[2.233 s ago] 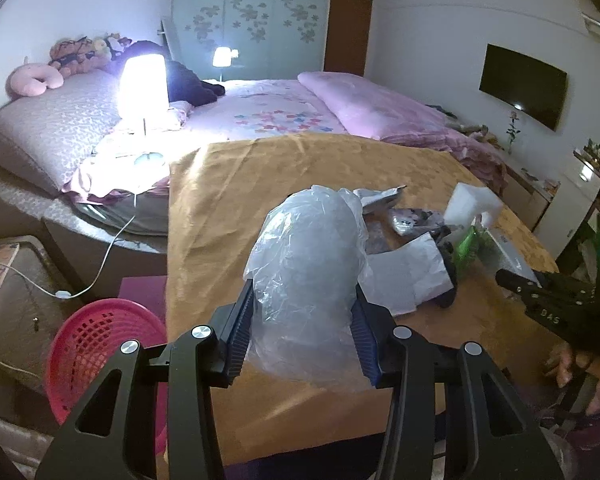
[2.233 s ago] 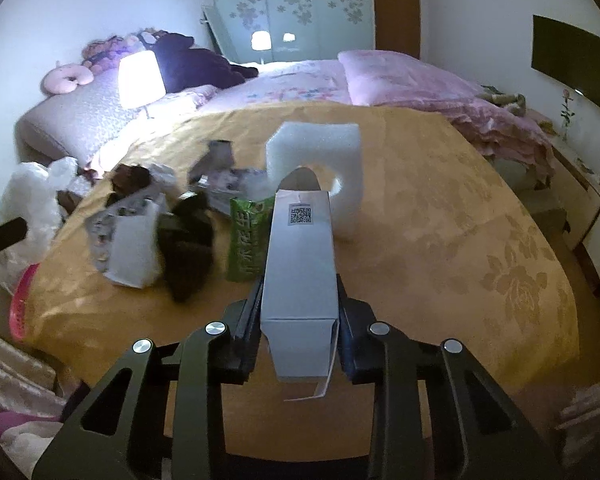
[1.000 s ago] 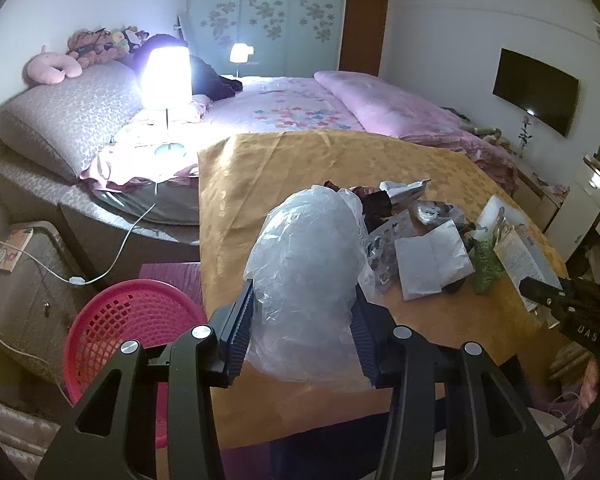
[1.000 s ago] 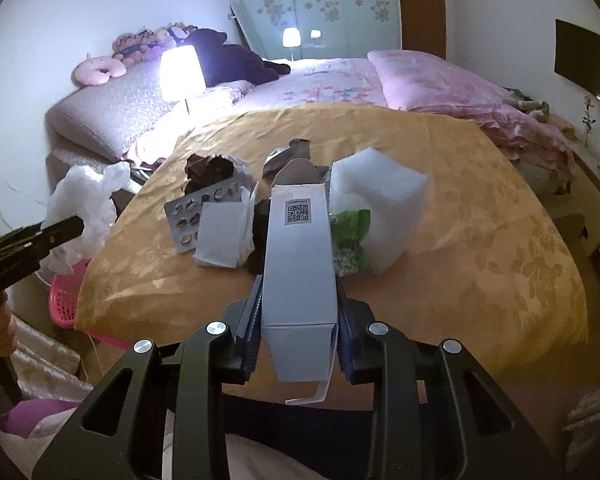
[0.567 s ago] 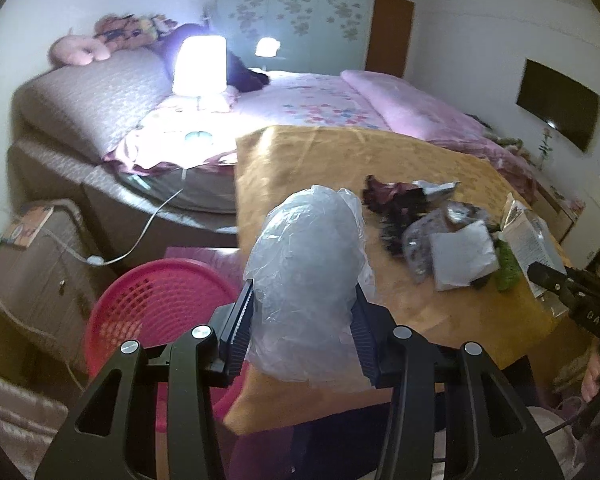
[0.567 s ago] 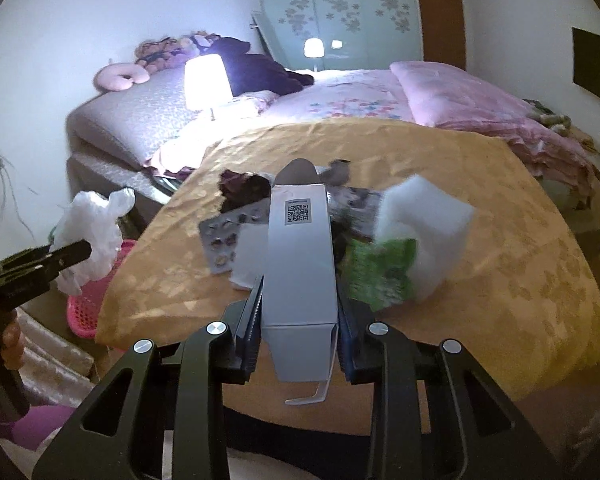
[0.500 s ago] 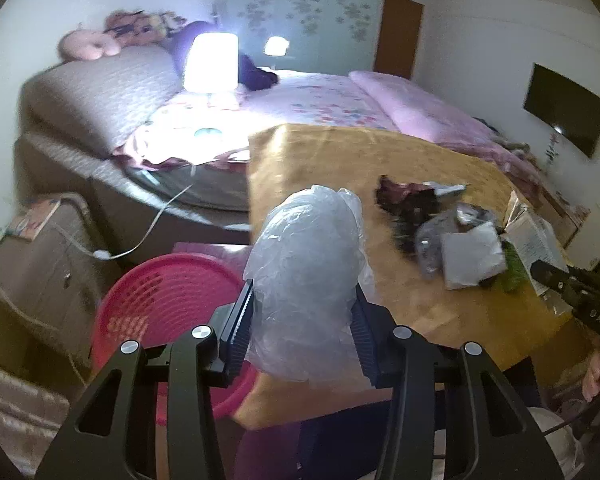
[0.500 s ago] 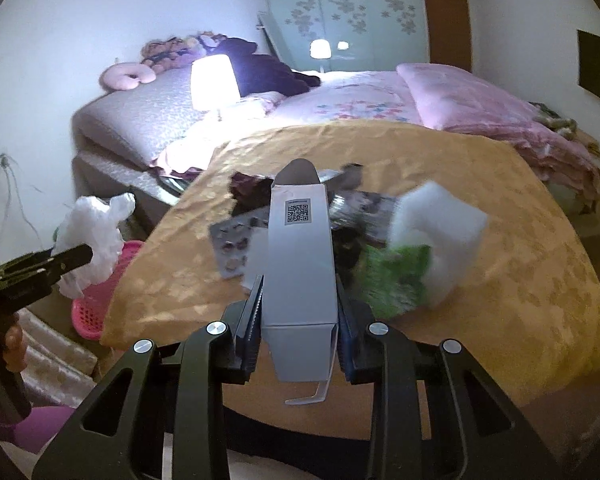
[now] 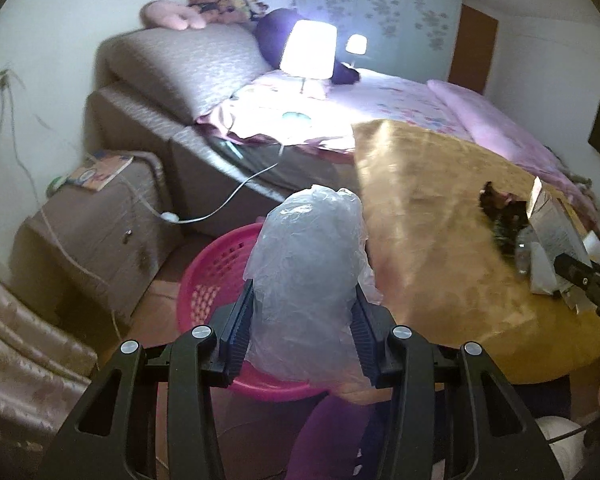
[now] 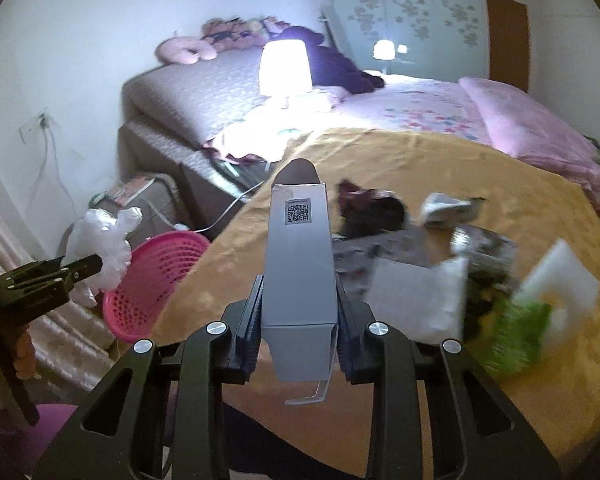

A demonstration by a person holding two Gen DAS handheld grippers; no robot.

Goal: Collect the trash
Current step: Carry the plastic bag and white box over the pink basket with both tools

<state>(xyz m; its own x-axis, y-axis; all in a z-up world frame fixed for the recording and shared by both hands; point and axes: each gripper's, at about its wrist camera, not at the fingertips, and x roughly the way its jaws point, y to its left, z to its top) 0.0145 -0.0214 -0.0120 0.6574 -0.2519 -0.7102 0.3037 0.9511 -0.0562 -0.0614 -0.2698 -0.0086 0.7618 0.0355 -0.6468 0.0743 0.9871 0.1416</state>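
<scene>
Left gripper [image 9: 303, 322]: its black fingers with blue ribbed pads pinch a crumpled clear plastic bag [image 9: 306, 284] that fills the lower centre of the left wrist view.
Bag's place: held in the air in front of the round pink plastic basket [image 9: 204, 276], which stands on the floor at the table's near left corner; the bag hides the middle of the basket.
Right gripper [image 10: 298, 330]: its fingers are pressed against both sides of a tall grey cardboard carton with a QR code [image 10: 300, 264], lower centre of the right wrist view, the carton pointing away from the camera.
Carton's place: held above the near left edge of the table covered in a gold patterned cloth [image 10: 440, 168].
Remaining trash: a blurred heap [image 10: 432, 256] lies on the cloth at centre right; it seems to include white paper, dark wrappers, a green packet and a white foam block.
Cross view: in the right wrist view the other gripper and its bag show at the left edge, just left of the basket.
Surroundings: a lit white table lamp [image 10: 285, 68] on the bed, upper centre.
</scene>
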